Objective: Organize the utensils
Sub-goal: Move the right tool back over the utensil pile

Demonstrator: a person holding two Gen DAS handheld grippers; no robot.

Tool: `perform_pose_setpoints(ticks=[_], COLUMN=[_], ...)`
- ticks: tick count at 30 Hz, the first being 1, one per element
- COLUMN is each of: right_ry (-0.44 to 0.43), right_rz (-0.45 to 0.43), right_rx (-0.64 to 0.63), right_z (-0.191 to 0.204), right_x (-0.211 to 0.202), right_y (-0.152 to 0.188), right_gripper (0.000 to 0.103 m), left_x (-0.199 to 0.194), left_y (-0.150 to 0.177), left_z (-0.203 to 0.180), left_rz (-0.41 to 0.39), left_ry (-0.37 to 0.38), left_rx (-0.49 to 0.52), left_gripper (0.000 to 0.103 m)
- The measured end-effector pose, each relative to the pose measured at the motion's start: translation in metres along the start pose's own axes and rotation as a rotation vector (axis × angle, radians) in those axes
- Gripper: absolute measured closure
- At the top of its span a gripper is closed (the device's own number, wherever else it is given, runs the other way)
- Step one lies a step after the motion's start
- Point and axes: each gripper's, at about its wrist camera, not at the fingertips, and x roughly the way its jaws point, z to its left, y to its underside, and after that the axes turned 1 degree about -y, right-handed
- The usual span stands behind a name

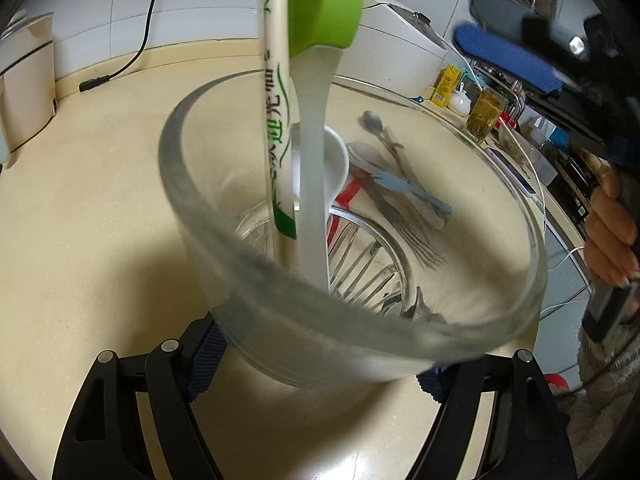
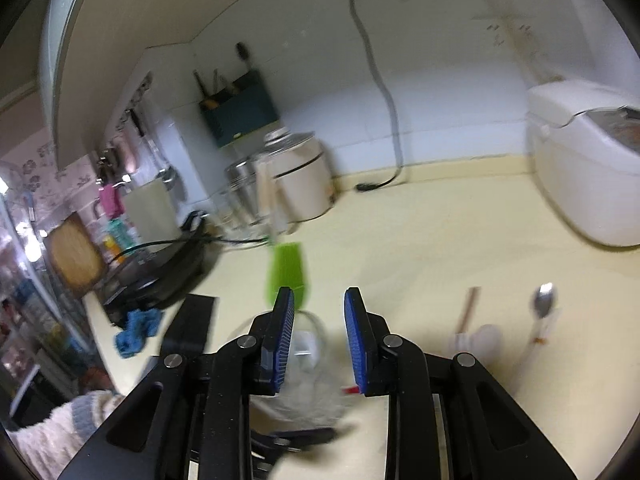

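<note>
Two utensils already stand in the clear, thick-walled glass bowl (image 1: 360,320): a green silicone basting brush with a translucent white handle (image 1: 320,120) and a pair of chopsticks in a white paper sleeve with green print (image 1: 276,100), both leaning against the rim. The left gripper (image 1: 320,372) is clamped on the bowl's lower wall, its blue ribbed pads (image 1: 202,356) pressing the glass from both sides. Glass this thick looks heavy, rigid, smooth and breakable, so the hold seems best kept low on the wall.

Seen through the bowl, more pieces lie loose on the cream countertop (image 1: 100,200): a white ceramic soup spoon (image 1: 334,160), a metal teaspoon (image 1: 372,122), steel forks (image 1: 412,240) and a pale blue plastic fork (image 1: 412,190). Ceramic is likely slick and chip-prone; a grip on the handle seems safest. The thin forks lie flat, so they probably need a pinch across the shaft.

The right gripper (image 2: 320,340) hovers above the bowl with its fingers (image 2: 282,340) apart and nothing between them. The counter is open to the left; a white rice cooker (image 2: 584,160) stands to the right, a loose black power cord (image 2: 376,184) by the back wall, and the counter edge runs near the person's hand (image 1: 612,232).
</note>
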Motion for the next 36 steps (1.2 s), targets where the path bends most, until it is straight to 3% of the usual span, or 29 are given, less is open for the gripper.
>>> perform_pose_setpoints(ticks=[10,14,20,23,36], right_ry=[0.431,0.526,0.551,0.556,0.564], right_rz=[-0.014,-0.011,0.025,0.0,0.055], right_rx=[-0.06,-0.043,-0.004,-0.019,0.066], right_z=[-0.077,-0.108,-0.132,-0.13,-0.148], right_x=[-0.023,-0.023,-0.016,-0.02,-0.012], right_y=[0.019,0.024,0.036,0.036,0.036], right_gripper=[0.077,0.077,0.077,0.077,0.077], left_x=[0.0,0.0,0.0,-0.001,-0.002], left_y=[0.001,0.0,0.001,0.001,0.002], left_z=[-0.001,-0.002,-0.007,-0.007,-0.004], left_rz=[0.002,0.004,0.007,0.008,0.006], left_ry=[-0.008,-0.014,-0.03,-0.03,-0.026], left_rx=[0.007,0.011,0.018,0.018,0.01], left_gripper=[0.021,0.021,0.021,0.021,0.021])
